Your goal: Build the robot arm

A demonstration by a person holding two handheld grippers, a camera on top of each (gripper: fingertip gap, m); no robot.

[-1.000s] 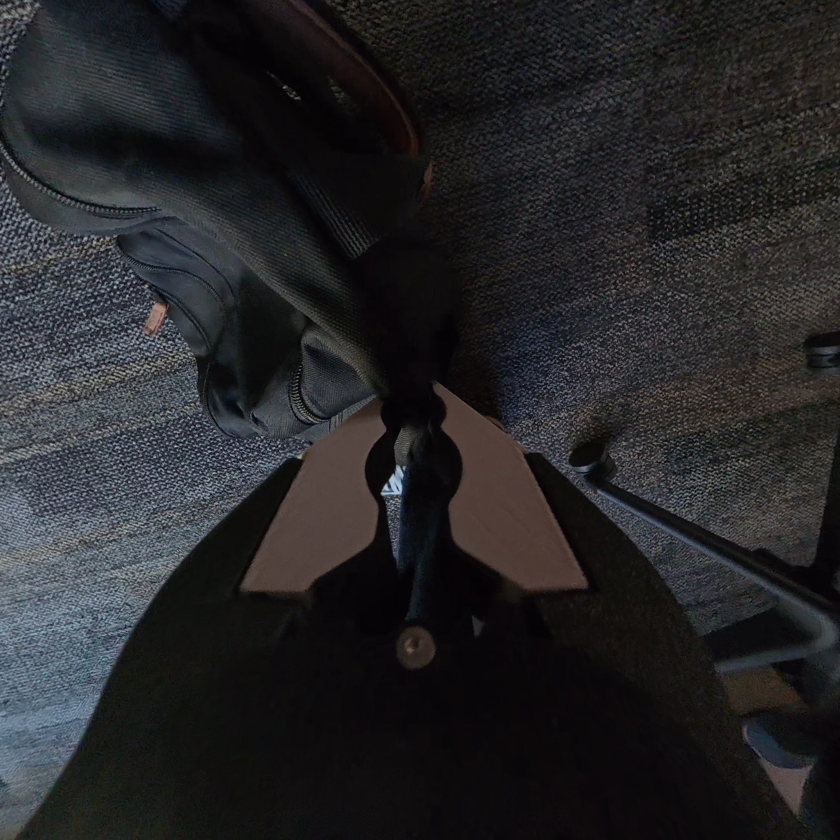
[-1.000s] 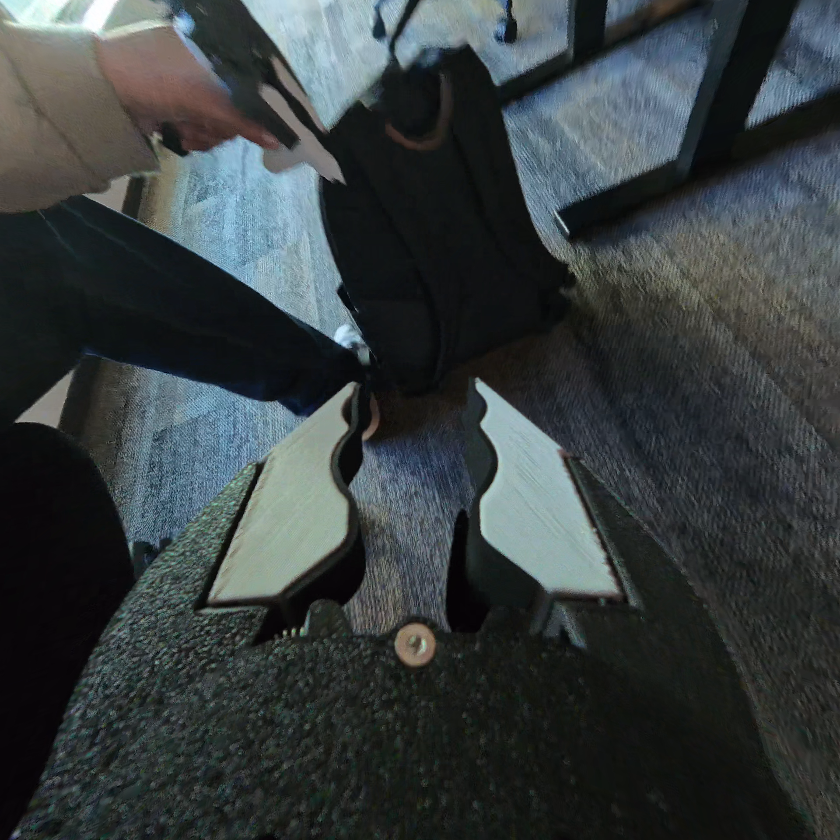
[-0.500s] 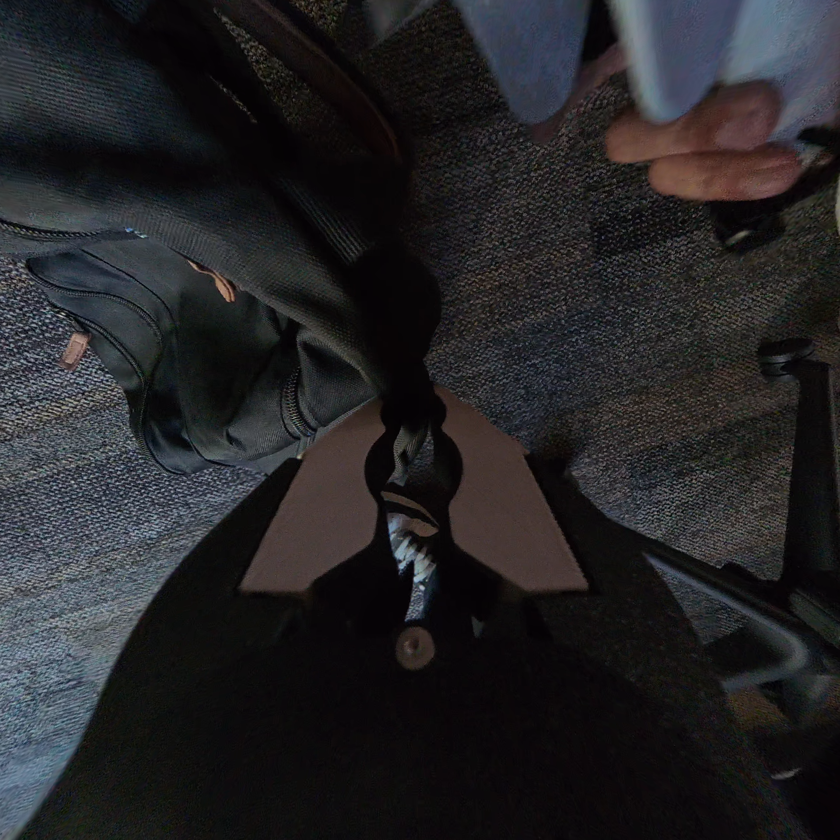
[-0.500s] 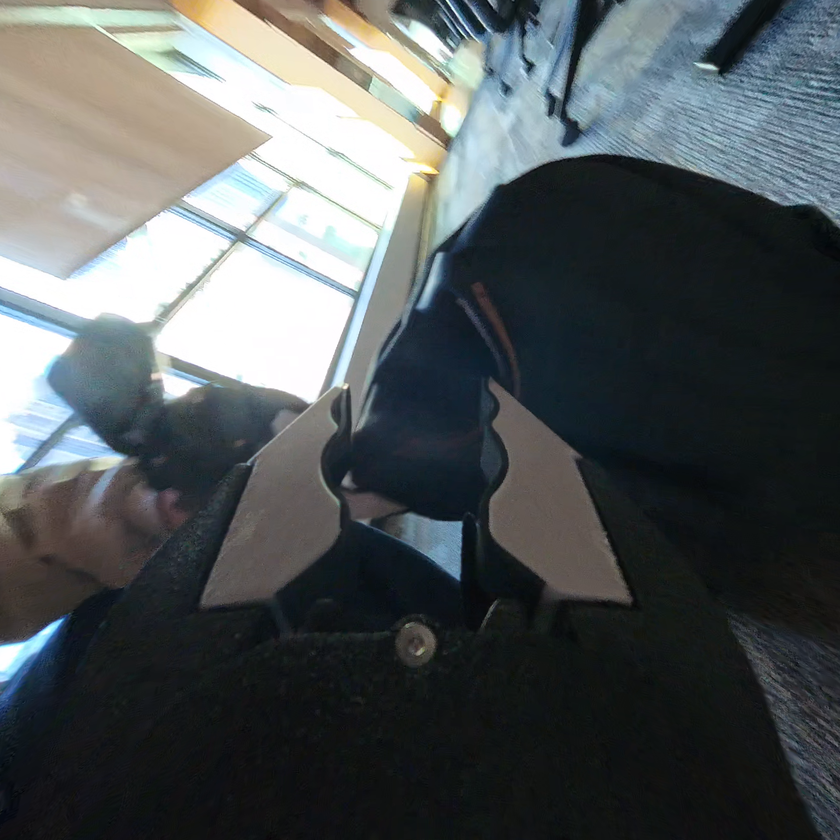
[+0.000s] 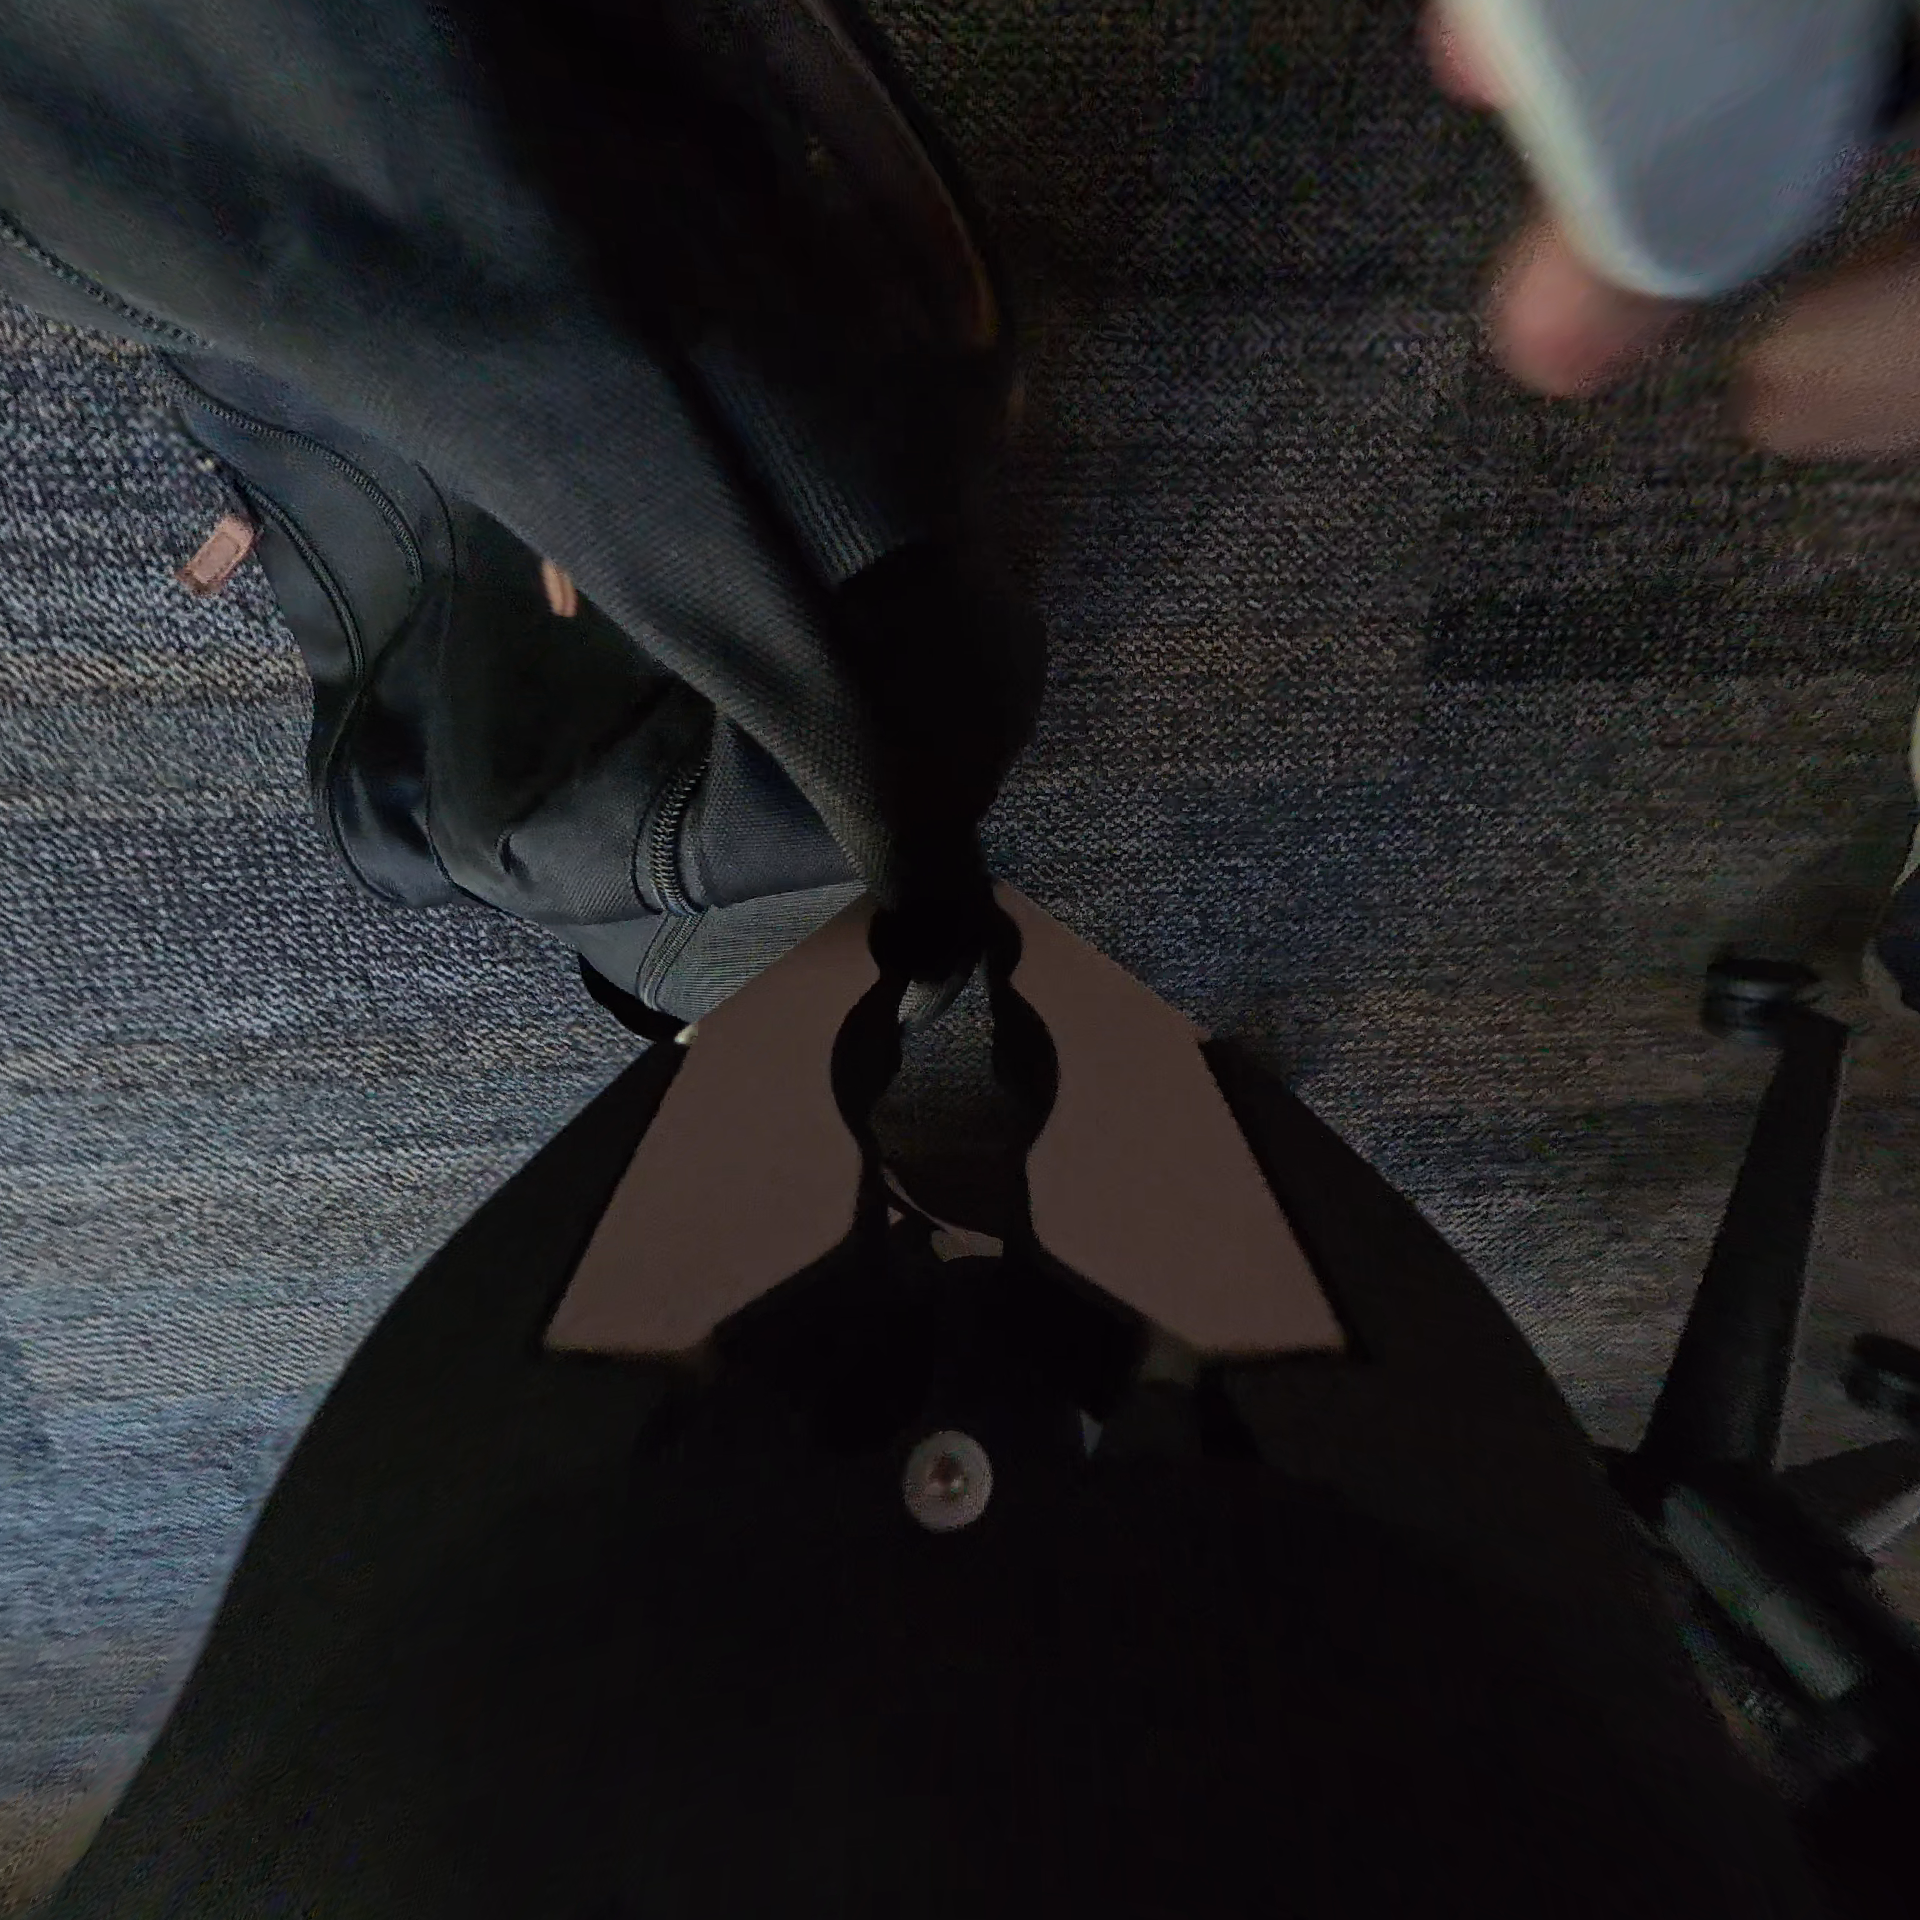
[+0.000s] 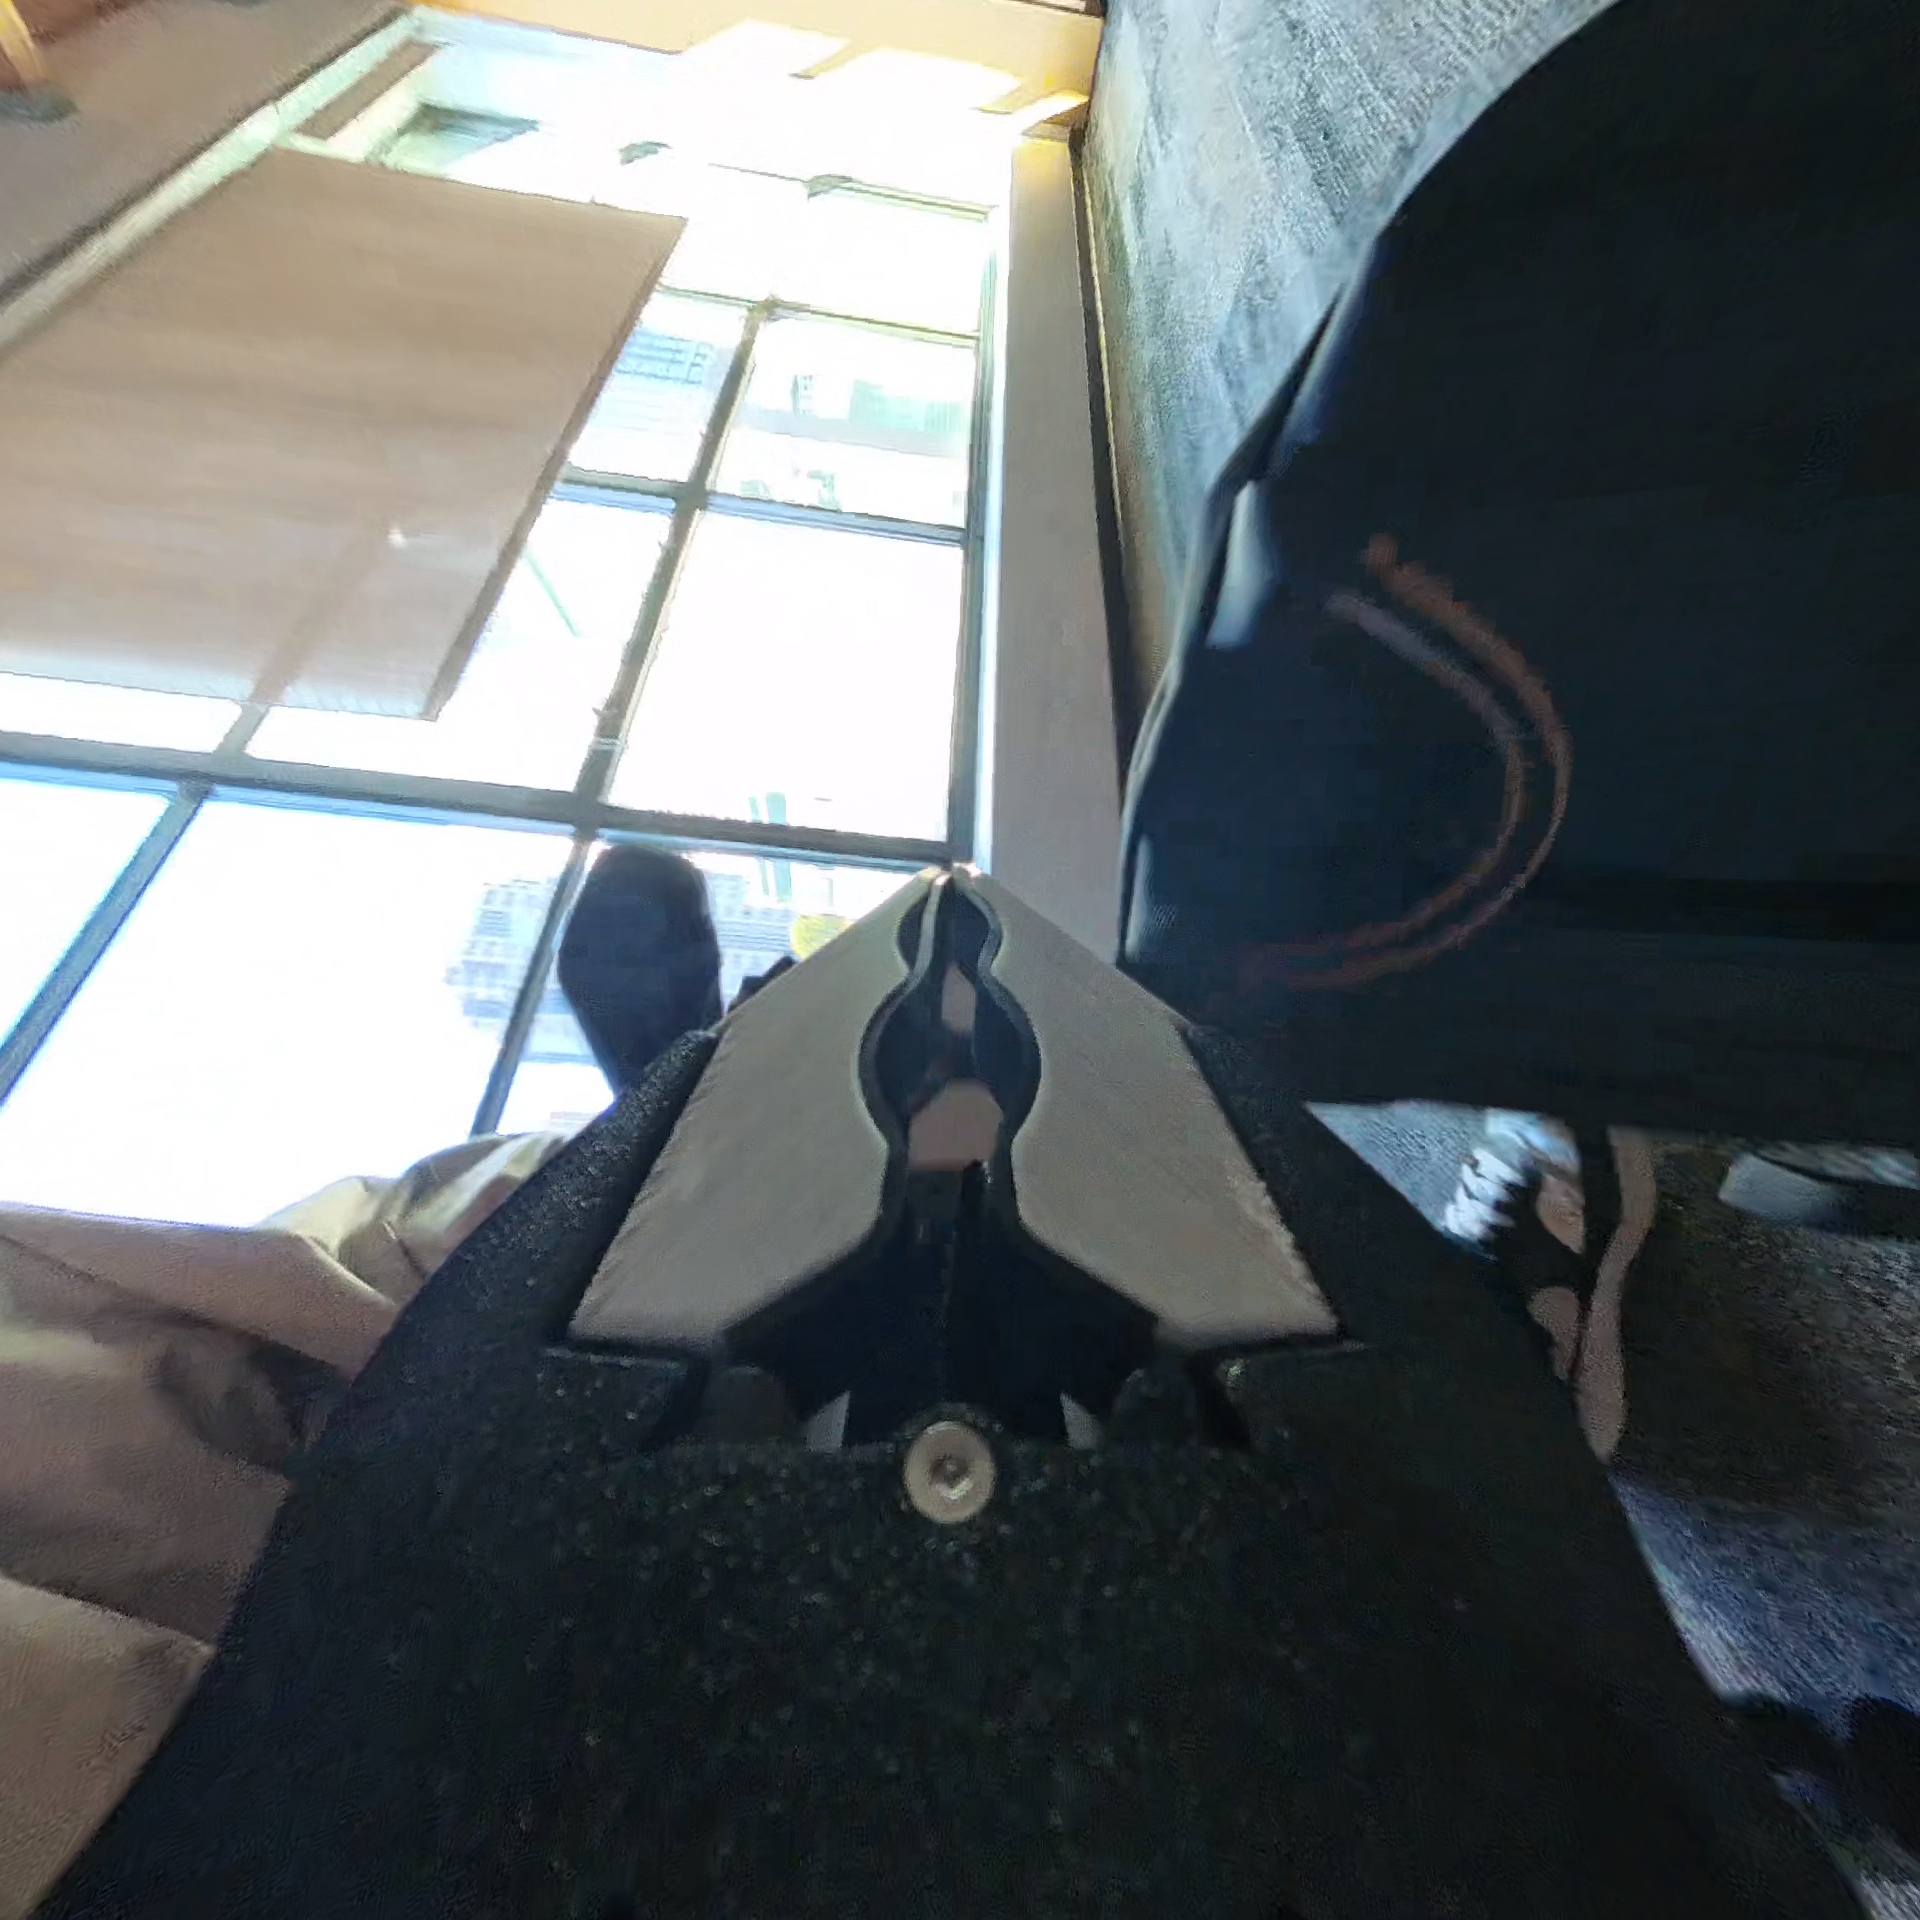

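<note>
My left claw (image 5: 940, 940) pinches the backpack (image 5: 540, 520) strap above the carpet (image 5: 1351, 727); my right claw (image 6: 948, 883) is pressed together, empty. I judge a firm, steady pinch best.

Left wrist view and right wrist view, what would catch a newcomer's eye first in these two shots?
In the left wrist view, the left tongs are clamped on a dark strap of a black backpack that fills the upper left over grey carpet. A black chair base with castors sits at the right edge. In the right wrist view, the right tongs are shut and point at a bright window, with the backpack dark on the right.
</note>
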